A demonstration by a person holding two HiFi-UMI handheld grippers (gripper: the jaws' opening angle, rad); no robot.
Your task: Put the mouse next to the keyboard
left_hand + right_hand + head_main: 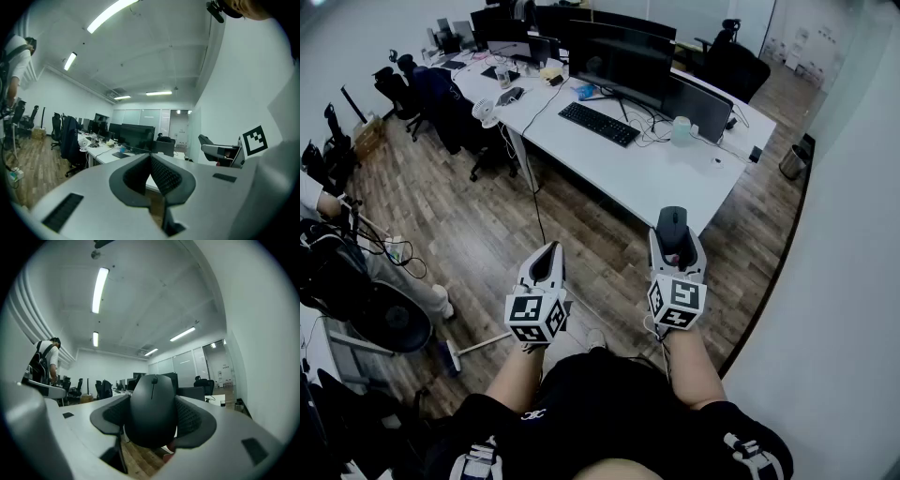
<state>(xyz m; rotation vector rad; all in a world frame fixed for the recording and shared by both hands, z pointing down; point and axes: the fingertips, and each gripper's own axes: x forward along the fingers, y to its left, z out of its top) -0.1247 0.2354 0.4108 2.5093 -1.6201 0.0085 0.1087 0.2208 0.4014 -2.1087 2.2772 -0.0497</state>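
My right gripper (674,228) (152,416) is shut on a black mouse (673,226) (152,411), held in the air over the wooden floor just short of the white desk's (656,178) near corner. A black keyboard (598,124) lies farther back on that desk, in front of a large dark monitor (622,61). My left gripper (547,262) (151,176) hovers beside the right one, to its left; its jaws are shut together with nothing between them. In the left gripper view the right gripper (225,152) shows at the right.
On the desk stand a second dark screen (698,105), a pale bottle (682,130) and loose cables. Office chairs (450,108) line the desk's left side. A bin (793,161) stands near the white wall at right. A person (44,362) stands far left.
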